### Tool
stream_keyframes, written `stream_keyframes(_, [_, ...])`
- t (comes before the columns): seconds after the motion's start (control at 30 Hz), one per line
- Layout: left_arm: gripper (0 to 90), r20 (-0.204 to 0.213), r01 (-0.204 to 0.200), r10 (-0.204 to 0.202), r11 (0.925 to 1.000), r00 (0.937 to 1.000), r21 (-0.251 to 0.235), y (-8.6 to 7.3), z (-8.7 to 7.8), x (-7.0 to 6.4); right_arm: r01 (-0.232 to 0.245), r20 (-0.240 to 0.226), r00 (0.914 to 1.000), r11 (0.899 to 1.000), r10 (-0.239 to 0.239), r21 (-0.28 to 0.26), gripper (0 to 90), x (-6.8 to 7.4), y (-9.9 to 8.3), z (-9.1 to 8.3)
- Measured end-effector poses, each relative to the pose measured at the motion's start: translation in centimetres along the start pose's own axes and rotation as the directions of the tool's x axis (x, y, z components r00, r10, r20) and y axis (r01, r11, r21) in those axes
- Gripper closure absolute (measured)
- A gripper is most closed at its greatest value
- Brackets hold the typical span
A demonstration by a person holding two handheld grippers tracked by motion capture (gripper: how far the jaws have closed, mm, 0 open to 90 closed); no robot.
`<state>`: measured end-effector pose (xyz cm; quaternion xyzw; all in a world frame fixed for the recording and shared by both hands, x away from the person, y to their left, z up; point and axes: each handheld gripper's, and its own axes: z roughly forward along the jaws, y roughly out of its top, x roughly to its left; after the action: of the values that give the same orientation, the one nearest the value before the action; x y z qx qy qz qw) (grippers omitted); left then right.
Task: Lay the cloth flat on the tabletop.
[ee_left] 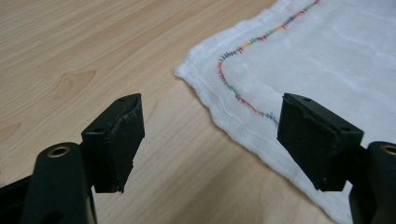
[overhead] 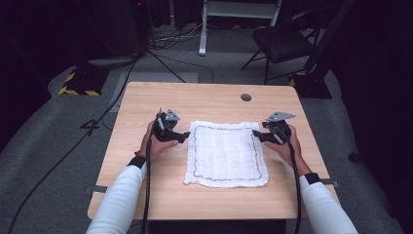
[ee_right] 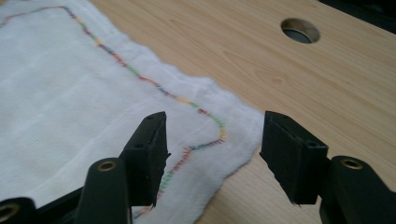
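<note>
Wooden desk [overhead: 146, 190], dark room behind. White cloth [overhead: 225, 153] flat at centre — far corners lie between jaws. Left gripper [overhead: 181, 137] jaws spread, right gripper [overhead: 258, 135] likewise, nothing pinched. Cloth looks thin, limp, light — best pinched at stitched corners, hem deep between jaws.

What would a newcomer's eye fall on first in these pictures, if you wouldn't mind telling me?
First, the white cloth with multicoloured stitching along its border, lying flat in the middle of the wooden table. Next, the left gripper and the right gripper, one at each far corner of the cloth, both with jaws open and gripping nothing. A round hole shows near the table's far edge.
</note>
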<state>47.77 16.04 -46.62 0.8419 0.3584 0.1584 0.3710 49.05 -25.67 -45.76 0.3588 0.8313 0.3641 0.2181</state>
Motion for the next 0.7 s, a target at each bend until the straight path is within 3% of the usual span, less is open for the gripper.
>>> stream_keyframes(0.17, [22.7,0.012,0.003,-0.003,1.0,0.9999,0.003,-1.4,-1.4,-0.2,0.04,-0.068,0.9968,0.999,-0.042,-0.032,40.5,2.1,0.1,-1.4])
stream_keyframes(0.3, [22.2,0.0,0.008,-0.008,1.0,1.0,0.005,-2.1,-2.2,-0.3,0.087,-0.118,0.9886,0.995,-0.093,-0.054,43.0,4.3,0.4,-2.2])
stream_keyframes(0.33, [22.2,-0.002,0.003,-0.003,1.0,1.0,0.01,-2.3,-2.5,-0.4,0.119,-0.141,0.9816,0.99,-0.128,-0.073,44.4,5.7,0.5,-2.6])
stream_keyframes(0.43, [22.1,-0.012,-0.004,0.004,0.9999,0.9999,0.016,-2.4,-2.5,-0.6,0.154,-0.185,0.9682,0.984,-0.168,-0.088,45.9,7.7,0.8,-2.8])
stream_keyframes(0.47, [22.1,-0.017,-0.013,0.014,0.9998,0.9998,0.014,-2.3,-2.5,-0.6,0.154,-0.185,0.9682,0.984,-0.168,-0.088,45.9,7.7,0.8,-2.8])
stream_keyframes(0.57, [22.1,-0.005,-0.016,0.016,0.9997,0.9999,0.019,-2.3,-2.2,-0.9,0.192,-0.231,0.9496,0.976,-0.212,-0.102,47.1,9.7,1.2,-2.7])
stream_keyframes(0.6, [22.0,-0.008,-0.019,0.02,0.9995,0.9998,0.027,-2.3,-2.0,-0.9,0.202,-0.268,0.937,0.973,-0.224,-0.109,47.5,10.9,1.4,-2.5])
stream_keyframes(0.63, [21.9,-0.008,-0.019,0.02,0.9995,0.9998,0.027,-2.3,-2.0,-0.9,0.202,-0.268,0.937,0.973,-0.224,-0.109,47.5,10.9,1.4,-2.5])
stream_keyframes(0.7, [21.9,-0.011,-0.009,0.009,0.9996,0.9999,0.026,-2.3,-1.8,-0.9,0.243,-0.288,0.9201,0.964,-0.265,-0.11,47.6,12.4,1.7,-2.1])
